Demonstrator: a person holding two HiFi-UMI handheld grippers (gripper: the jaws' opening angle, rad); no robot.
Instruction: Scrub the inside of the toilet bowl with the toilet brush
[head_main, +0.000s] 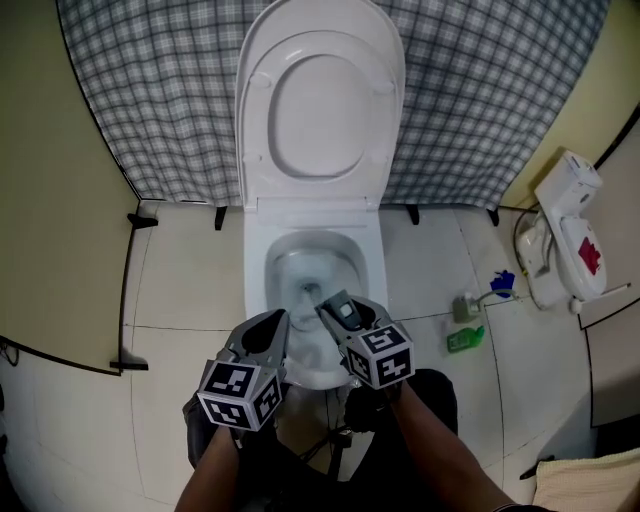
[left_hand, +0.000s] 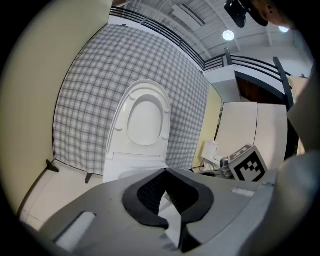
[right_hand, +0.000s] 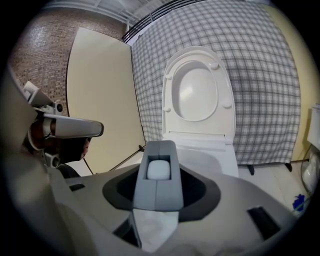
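The white toilet has its lid and seat (head_main: 318, 110) raised, so the bowl (head_main: 258, 262) lies open below me. My right gripper (head_main: 335, 308) hangs over the bowl's front rim, pointing down into it. It is shut on a grey toilet brush handle (right_hand: 157, 187) with a white cap at its end (right_hand: 159, 170); the brush head is hidden. My left gripper (head_main: 274, 324) is just to its left over the rim. Its jaws meet with nothing between them (left_hand: 167, 172). The raised lid (right_hand: 197, 90) fills the background of both gripper views.
A checked curtain (head_main: 150, 90) hangs behind the toilet. On the tiled floor to the right are a green bottle (head_main: 465, 340), a small blue thing (head_main: 503, 283) and a white appliance (head_main: 565, 240). A beige panel in a black frame (head_main: 125, 290) stands at the left.
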